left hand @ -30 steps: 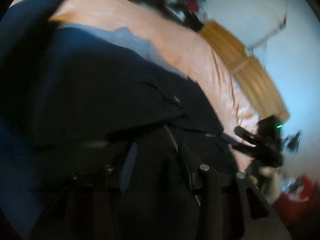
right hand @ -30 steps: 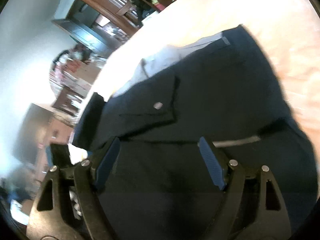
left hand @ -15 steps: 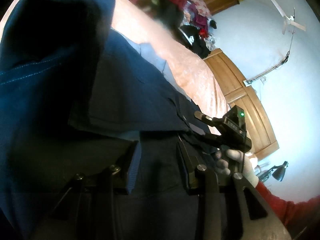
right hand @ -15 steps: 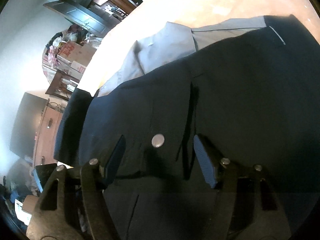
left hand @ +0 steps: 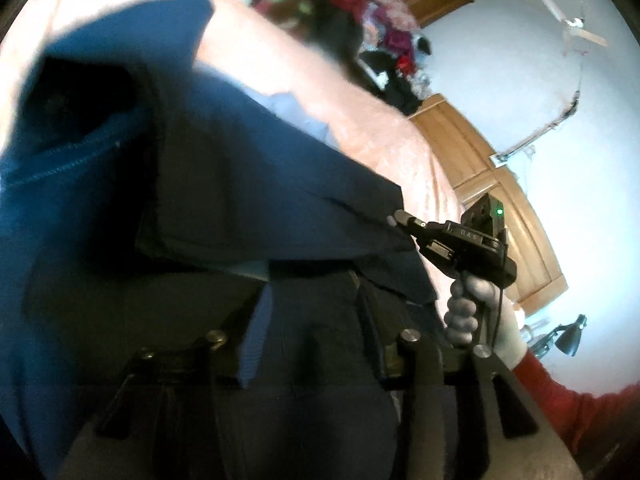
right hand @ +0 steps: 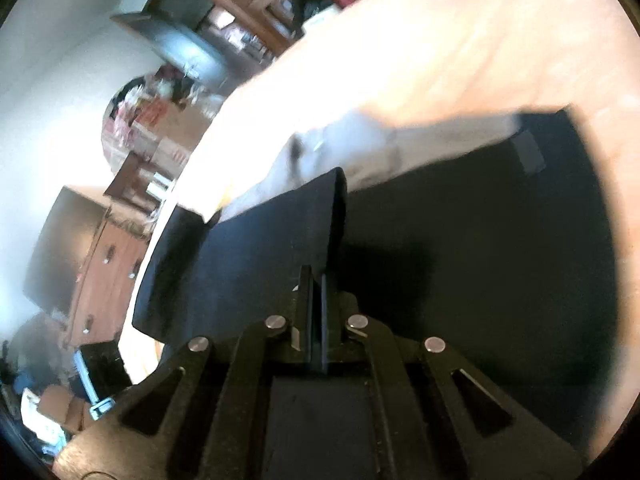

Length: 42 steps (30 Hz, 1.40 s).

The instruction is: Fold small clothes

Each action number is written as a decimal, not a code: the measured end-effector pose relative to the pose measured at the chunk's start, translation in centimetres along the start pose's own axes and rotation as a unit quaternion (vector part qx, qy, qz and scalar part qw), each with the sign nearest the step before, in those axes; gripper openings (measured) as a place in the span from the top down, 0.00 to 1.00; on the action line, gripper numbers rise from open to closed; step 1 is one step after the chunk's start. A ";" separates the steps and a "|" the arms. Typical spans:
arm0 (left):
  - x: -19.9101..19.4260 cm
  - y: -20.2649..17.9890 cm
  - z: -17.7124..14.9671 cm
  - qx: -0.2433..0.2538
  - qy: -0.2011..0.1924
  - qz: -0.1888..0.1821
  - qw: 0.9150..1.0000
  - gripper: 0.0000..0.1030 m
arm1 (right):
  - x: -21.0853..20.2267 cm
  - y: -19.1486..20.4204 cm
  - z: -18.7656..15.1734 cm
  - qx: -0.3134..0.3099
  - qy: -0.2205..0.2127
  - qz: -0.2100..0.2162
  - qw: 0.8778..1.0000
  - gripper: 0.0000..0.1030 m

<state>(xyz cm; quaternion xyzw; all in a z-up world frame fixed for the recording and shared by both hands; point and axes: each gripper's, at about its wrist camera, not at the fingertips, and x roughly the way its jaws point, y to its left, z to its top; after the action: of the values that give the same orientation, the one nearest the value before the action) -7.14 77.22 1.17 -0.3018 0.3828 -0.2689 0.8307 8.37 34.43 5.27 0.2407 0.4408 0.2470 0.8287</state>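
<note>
Fabric fold of the dark garment [right hand: 460, 248] sits pinched in your right gripper [right hand: 316, 288]; your left gripper [left hand: 312, 332] stays spread over it.

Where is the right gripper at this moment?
In the left wrist view, the right gripper is at the right, shut on the edge of the dark garment, above the peach bed cover.

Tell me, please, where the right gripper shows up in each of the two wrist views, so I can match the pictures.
Left wrist view: the right gripper is at centre right, its tip on the edge of the dark navy garment, held by a hand.
Right wrist view: the right gripper is at bottom centre, jaws shut on a raised fold of the garment.
Shared landmark: the peach bedspread.
</note>
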 end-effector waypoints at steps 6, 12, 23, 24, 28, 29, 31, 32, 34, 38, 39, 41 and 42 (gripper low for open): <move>-2.9 2.7 -1.0 -0.042 -0.044 0.019 0.998 0.53 | -4.8 -7.2 0.5 0.041 -0.014 -0.067 0.997 0.99; -3.2 0.0 0.0 0.009 -0.052 0.067 0.996 0.53 | -3.5 -8.6 -0.5 0.049 0.007 -0.057 0.997 0.98; 0.6 2.7 3.1 -0.009 0.081 0.124 0.989 0.63 | -2.9 -9.6 -1.2 0.071 0.003 -0.041 0.997 0.96; 0.9 2.5 3.2 0.005 0.084 0.134 0.987 0.63 | -2.7 -9.8 -1.2 0.076 0.002 -0.041 0.996 0.96; -0.7 4.2 4.9 0.046 0.028 0.256 0.965 0.76 | -2.4 -9.4 -1.3 0.079 0.005 -0.032 0.996 0.96; -1.6 5.6 4.9 0.030 0.019 0.266 0.963 0.79 | -2.0 -8.8 -1.4 0.070 0.013 -0.028 0.997 0.96; -3.3 7.5 4.6 -0.013 0.005 0.231 0.973 0.84 | -0.9 -7.5 -1.6 0.032 0.033 -0.046 0.998 0.96; -3.8 7.2 4.3 -0.007 0.003 0.226 0.974 0.84 | -0.5 -7.1 -1.7 0.020 0.040 -0.053 0.998 0.96; -4.6 5.9 3.6 0.011 0.005 0.231 0.973 0.83 | -0.3 -7.1 -1.6 0.016 0.044 -0.056 0.997 0.95; -8.8 1.7 2.4 0.029 -0.047 0.204 0.977 0.82 | -0.6 -7.6 -2.0 0.019 0.042 -0.052 0.998 0.95; -10.1 0.8 2.8 0.039 -0.067 0.193 0.978 0.82 | -0.7 -7.7 -2.1 0.020 0.042 -0.052 0.998 0.95; -11.1 -1.6 4.2 0.069 -0.100 0.170 0.978 0.75 | -0.7 -7.5 -2.2 0.021 0.041 -0.052 0.998 0.95; -10.5 -2.3 5.2 0.080 -0.097 0.161 0.979 0.71 | -0.7 -7.4 -2.2 0.021 0.040 -0.054 0.997 0.96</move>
<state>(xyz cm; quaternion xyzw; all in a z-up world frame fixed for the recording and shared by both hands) -9.38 84.29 10.50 -0.1933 0.3211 -0.1304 0.9179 7.61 28.74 0.03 0.2237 0.4913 0.2020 0.8172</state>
